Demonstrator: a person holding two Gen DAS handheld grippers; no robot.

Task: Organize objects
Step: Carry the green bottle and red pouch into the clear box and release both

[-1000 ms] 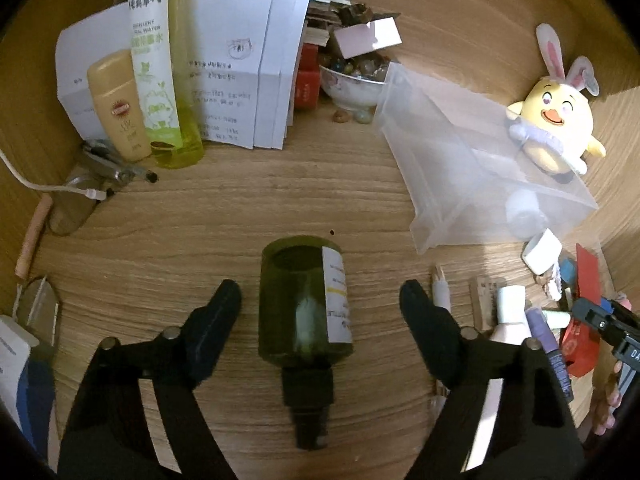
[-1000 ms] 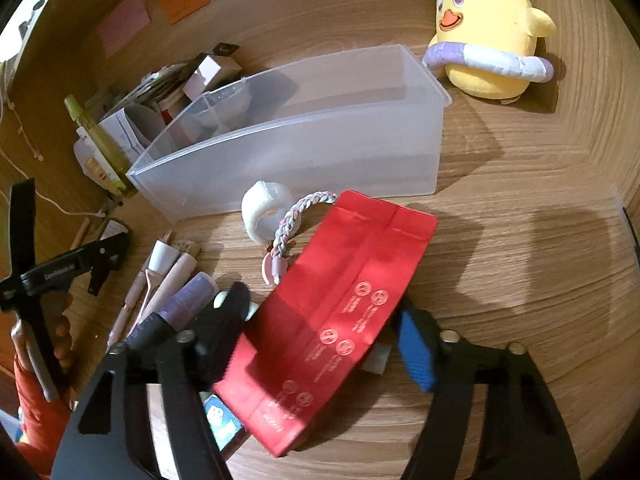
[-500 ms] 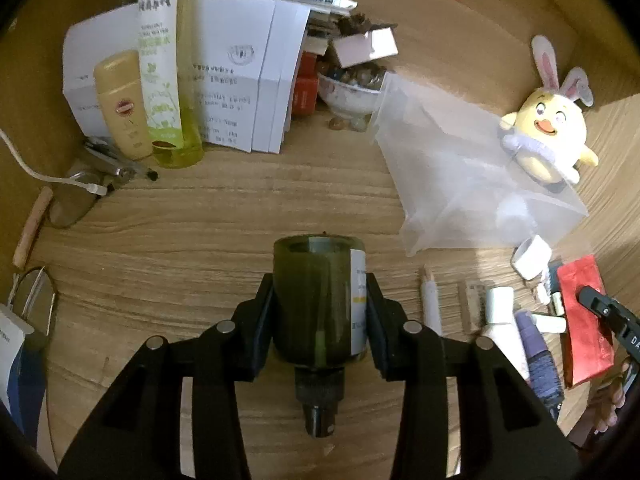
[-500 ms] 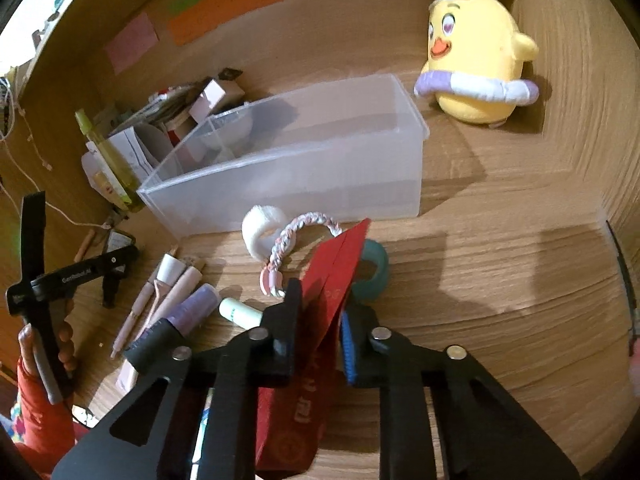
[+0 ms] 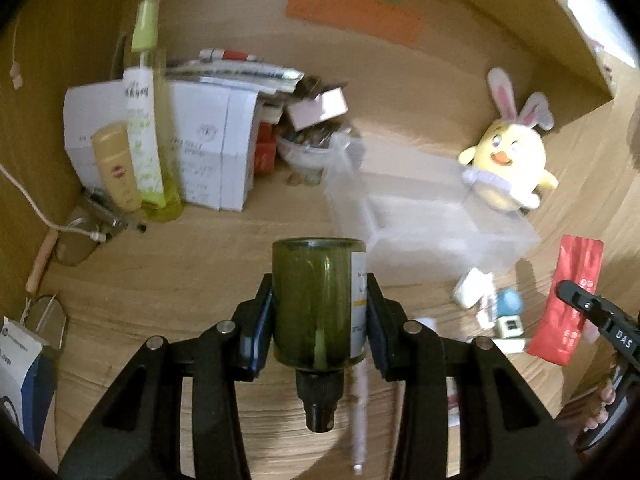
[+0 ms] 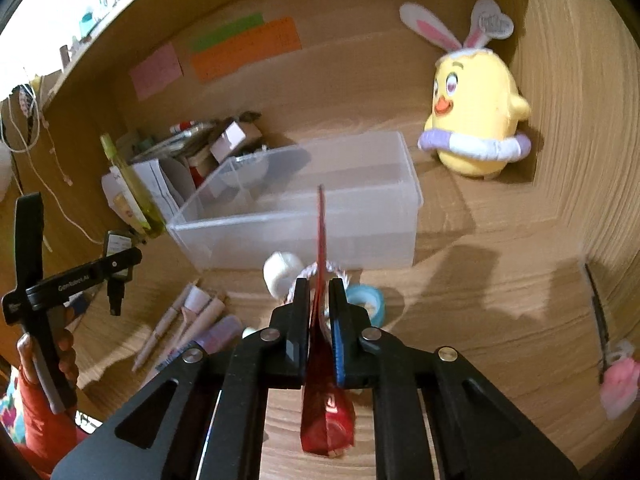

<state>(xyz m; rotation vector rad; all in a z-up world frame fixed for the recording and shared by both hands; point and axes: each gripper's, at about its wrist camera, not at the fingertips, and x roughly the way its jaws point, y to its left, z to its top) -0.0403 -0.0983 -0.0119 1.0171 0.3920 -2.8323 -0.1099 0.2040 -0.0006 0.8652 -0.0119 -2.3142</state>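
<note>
My left gripper [image 5: 319, 300] is shut on a dark green spray bottle [image 5: 316, 304], held off the desk with its black nozzle toward the camera. My right gripper [image 6: 320, 296] is shut on a flat red packet [image 6: 320, 240], seen edge-on and lifted; the same red packet [image 5: 568, 300] shows at the right of the left wrist view. A clear plastic bin [image 6: 304, 208] stands ahead of both grippers, empty as far as I can see. The bin [image 5: 424, 216] lies right of the bottle in the left wrist view.
A yellow bunny plush [image 6: 472, 120] sits behind the bin. White boxes [image 5: 208, 148], a tall yellow-green bottle [image 5: 146, 120] and a bowl [image 5: 304, 152] crowd the back left. Pens and tubes [image 6: 192, 320], a white roll [image 6: 280, 272] and blue tape [image 6: 368, 300] lie before the bin.
Both grippers closed, the left on the green bottle and the right on the red packet, then lifted them off the desk. The packet turned from flat to edge-on.
</note>
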